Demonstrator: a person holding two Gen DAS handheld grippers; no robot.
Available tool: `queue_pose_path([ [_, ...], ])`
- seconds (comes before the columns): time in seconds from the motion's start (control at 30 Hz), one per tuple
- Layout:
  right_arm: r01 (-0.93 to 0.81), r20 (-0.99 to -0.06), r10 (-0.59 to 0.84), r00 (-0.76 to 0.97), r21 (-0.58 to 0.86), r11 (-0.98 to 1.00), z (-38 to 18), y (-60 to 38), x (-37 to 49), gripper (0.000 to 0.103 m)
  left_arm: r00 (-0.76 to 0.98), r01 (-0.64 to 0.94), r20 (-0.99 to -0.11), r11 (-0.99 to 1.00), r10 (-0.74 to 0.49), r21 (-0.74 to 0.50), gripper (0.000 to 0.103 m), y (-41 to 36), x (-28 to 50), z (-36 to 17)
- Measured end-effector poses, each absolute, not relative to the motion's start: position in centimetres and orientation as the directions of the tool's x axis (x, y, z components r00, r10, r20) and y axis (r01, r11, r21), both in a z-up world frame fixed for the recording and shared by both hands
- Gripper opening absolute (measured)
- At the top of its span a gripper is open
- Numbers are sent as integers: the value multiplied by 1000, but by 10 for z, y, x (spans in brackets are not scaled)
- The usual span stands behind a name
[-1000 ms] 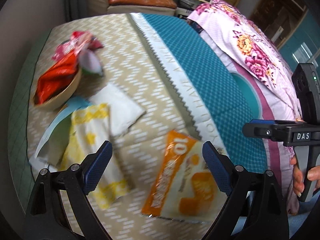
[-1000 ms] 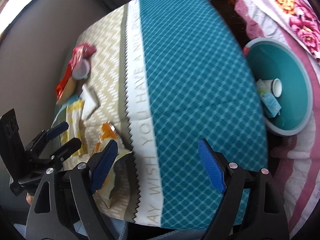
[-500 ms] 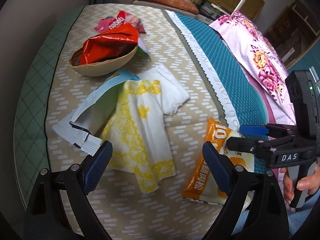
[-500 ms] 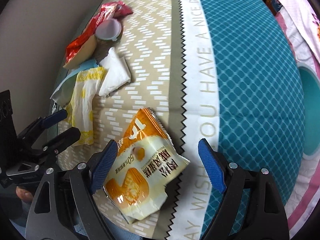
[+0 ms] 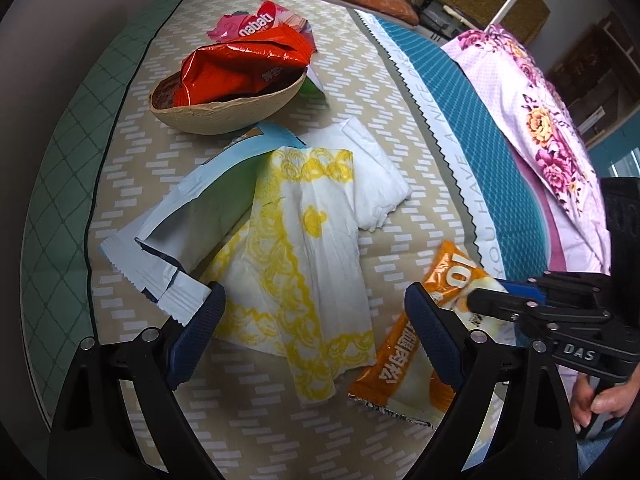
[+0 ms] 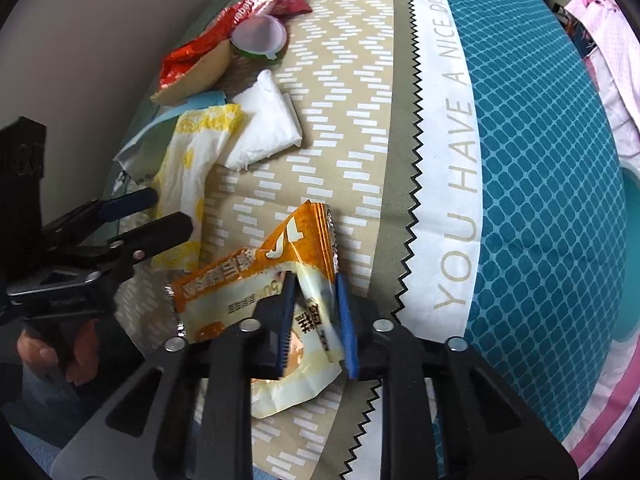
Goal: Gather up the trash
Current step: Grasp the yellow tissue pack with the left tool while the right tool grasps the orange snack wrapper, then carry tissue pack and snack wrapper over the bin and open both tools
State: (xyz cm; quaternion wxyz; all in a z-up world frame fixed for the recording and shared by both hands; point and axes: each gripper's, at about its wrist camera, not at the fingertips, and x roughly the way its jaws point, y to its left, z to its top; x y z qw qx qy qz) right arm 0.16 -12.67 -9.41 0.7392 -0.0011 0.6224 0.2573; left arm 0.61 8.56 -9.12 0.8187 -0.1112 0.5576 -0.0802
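An orange and cream snack wrapper (image 6: 256, 276) lies near the table's front edge; it also shows in the left wrist view (image 5: 400, 364). My right gripper (image 6: 314, 320) is shut on its crumpled near end. My left gripper (image 5: 312, 332) is open and empty, low over a yellow-patterned white napkin (image 5: 304, 256). Beside the napkin lie a torn pale blue packet (image 5: 192, 216) and a folded white tissue (image 5: 380, 184). Further back a brown paper bowl (image 5: 224, 108) holds a red wrapper (image 5: 240, 68), with a pink wrapper (image 5: 256, 24) behind.
A clear plastic lid (image 6: 260, 36) lies by the bowl. The tablecloth is beige on the left and teal (image 6: 540, 160) on the right. A teal basin's rim (image 6: 632, 248) shows at the far right. A floral pink cloth (image 5: 532, 112) lies beyond the table.
My right gripper went from open to shut on the orange wrapper, which is now crumpled. My left gripper moved a little closer over the napkin and stays open.
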Motion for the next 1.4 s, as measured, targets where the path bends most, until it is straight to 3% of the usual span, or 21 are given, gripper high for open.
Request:
queue_pose_path([
  [0.2, -342, -897, 416, 149, 348, 873, -73, -160, -2, 13, 369, 6, -906, 975, -207, -220, 85, 74, 9, -95],
  [0.4, -275, -880, 418, 224, 355, 894, -59, -197, 8, 13, 386, -28, -918, 994, -91, -110, 43, 70, 11, -94],
  [0.53, -242, -870, 430, 243, 375, 895, -51, -221, 14, 13, 372, -51, -920, 987, -121, -150, 10, 81, 9, -93],
  [1.13, -84, -817, 438, 376, 440, 894, -44, -305, 32, 13, 387, 175, -838, 923, -385, -343, 8, 15, 8, -37],
  [1.4, -29, -798, 407, 445, 442, 897, -37, -341, 40, 13, 380, 271, -835, 911, -398, -311, 8, -33, 26, -26],
])
